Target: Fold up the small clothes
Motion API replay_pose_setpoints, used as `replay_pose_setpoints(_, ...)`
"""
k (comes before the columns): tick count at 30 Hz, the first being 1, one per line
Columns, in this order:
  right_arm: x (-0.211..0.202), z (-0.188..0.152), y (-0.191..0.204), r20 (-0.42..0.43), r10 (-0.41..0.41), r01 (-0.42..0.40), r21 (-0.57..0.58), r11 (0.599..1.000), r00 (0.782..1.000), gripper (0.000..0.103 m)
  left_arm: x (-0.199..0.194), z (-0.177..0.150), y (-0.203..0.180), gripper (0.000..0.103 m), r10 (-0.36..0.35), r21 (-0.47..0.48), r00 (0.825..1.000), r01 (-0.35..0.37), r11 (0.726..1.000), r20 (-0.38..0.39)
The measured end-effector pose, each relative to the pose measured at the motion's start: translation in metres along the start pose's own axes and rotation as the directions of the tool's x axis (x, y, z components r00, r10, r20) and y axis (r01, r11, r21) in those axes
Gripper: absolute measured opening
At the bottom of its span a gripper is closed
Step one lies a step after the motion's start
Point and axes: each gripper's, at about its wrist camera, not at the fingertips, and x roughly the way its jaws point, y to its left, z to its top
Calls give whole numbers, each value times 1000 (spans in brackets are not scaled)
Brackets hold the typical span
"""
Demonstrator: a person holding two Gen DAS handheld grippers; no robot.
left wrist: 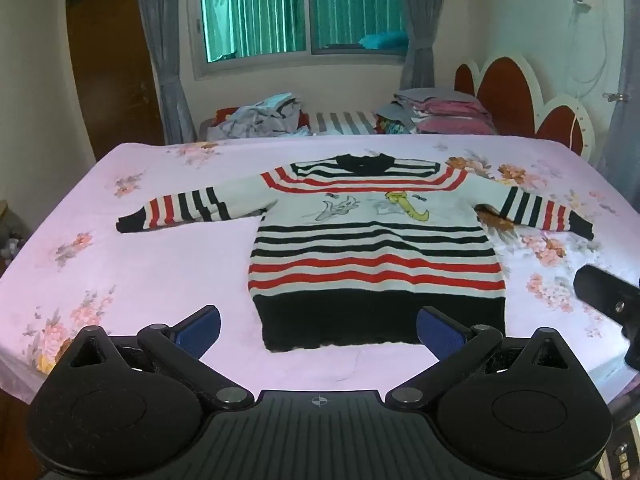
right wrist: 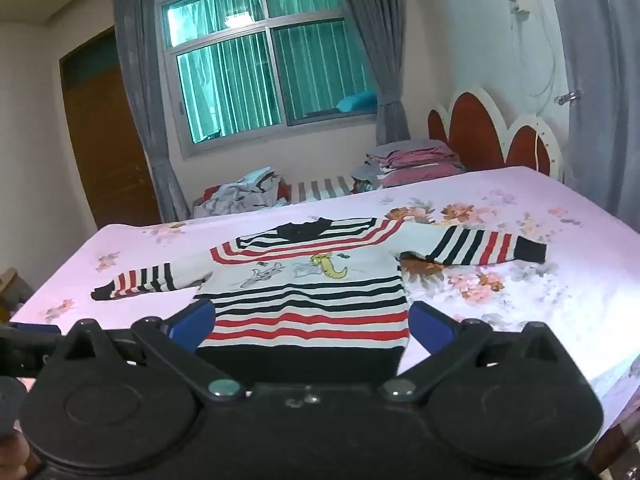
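The striped sweater (left wrist: pixel 372 248) lies flat and face up on the bed (left wrist: pixel 160 272), hem at the near edge, both sleeves spread: nothing folded yet. The left gripper (left wrist: pixel 318 330) and right gripper (right wrist: pixel 312 326) hover released, holding nothing.

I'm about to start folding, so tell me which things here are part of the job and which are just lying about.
Part of the job:
- striped sweater, spread flat on the floral bedsheet
- left gripper, jaws open
- right gripper, jaws open

Just lying about:
- loose heap of clothes
- stack of folded bedding
- headboard
- curtains
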Motion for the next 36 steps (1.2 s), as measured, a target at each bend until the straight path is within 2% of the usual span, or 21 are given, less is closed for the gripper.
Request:
replay_pose_setpoints(9, -3, -1, -5, -10, -6, 6, -10, 1000, 1000, 103, -1, 1, 7, 103, -11, 6, 1000, 10, 1000, 11)
replay_pose_setpoints(11, -3, -1, -5, -11, -5, 5, -9, 1000, 1000, 103, -3, 1, -6, 103, 2, 17, 1000, -2, 1000, 15)
replay_pose_setpoints(36, -1, 0, -10, -11, -5, 5, 5, 1000, 1000, 103, 0, 5, -14, 103, -1, 20, 1000, 1, 1000, 6)
